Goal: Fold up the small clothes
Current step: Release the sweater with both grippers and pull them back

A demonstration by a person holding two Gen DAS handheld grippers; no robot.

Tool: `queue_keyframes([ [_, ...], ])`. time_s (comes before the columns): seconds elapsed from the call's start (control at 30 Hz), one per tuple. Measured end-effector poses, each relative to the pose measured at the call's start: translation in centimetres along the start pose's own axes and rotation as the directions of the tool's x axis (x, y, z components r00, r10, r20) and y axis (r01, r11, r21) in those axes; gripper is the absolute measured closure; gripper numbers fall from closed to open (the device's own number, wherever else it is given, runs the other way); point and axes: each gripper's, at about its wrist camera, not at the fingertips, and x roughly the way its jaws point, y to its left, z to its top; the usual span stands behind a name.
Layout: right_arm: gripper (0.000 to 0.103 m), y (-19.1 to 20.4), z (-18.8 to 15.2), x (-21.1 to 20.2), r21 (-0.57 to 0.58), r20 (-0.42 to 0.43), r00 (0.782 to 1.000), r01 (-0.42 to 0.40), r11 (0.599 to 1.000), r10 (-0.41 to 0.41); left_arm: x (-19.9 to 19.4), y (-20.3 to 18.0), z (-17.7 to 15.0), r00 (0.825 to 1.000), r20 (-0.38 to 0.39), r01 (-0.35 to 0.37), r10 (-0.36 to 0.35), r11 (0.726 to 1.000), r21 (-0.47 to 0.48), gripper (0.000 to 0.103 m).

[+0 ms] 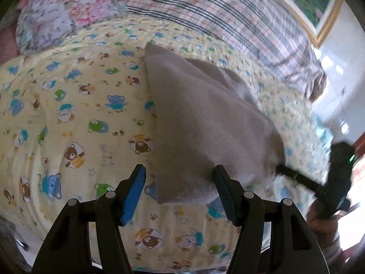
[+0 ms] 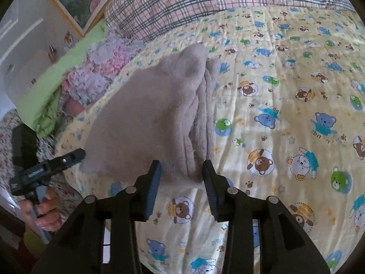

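A beige fleece garment (image 1: 205, 123) (image 2: 150, 114) lies folded on the yellow bear-print quilt (image 1: 75, 105) (image 2: 285, 105). My left gripper (image 1: 180, 171) stands open over the garment's near corner; its right finger touches the cloth and the blue pad (image 1: 134, 189) is clear of it. In the right wrist view the left gripper (image 2: 77, 155) reaches the garment's left corner. My right gripper (image 2: 181, 166) is open, and the garment's pleated near edge lies between its fingers with neither pad pressing on it. In the left wrist view the right gripper (image 1: 282, 169) meets the garment's right corner.
A plaid blanket (image 1: 228, 16) (image 2: 182, 2) and a floral cloth (image 1: 63, 16) (image 2: 100, 68) lie at the far side of the bed. A green fabric (image 2: 52, 86) hangs at the bed's left edge. A framed picture (image 1: 319, 6) leans on the wall. A hand (image 2: 45, 210) holds the left gripper's handle.
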Motion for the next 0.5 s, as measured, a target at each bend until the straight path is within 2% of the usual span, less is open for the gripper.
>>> queue_keyframes([
  [0.03,0.091,0.0,0.1,-0.1,-0.003,0.002,1.000,0.000,1.000,0.000,0.5,-0.2,-0.2,0.999,-0.008,-0.042,0.042,0.999,0.025,0.039],
  [0.1,0.093,-0.2,0.4,-0.7,-0.002,0.008,1.000,-0.007,1.000,0.007,1.4,-0.2,-0.5,0.997,-0.031,-0.071,0.073,0.996,0.053,0.039],
  [0.2,0.095,-0.3,0.8,-1.5,-0.028,0.015,1.000,0.013,1.000,-0.012,2.4,0.3,-1.2,0.996,-0.056,-0.062,0.064,0.997,0.047,0.039],
  [0.4,0.095,-0.8,-0.1,0.9,-0.073,-0.030,0.995,0.095,0.993,-0.098,3.0,1.3,-1.6,0.998,-0.038,-0.050,0.051,0.998,0.035,0.034],
  [0.5,0.095,-1.3,-0.3,1.3,-0.047,-0.019,0.996,0.088,0.995,-0.089,2.5,1.2,-1.6,0.998,-0.030,-0.054,0.055,0.998,0.027,0.034],
])
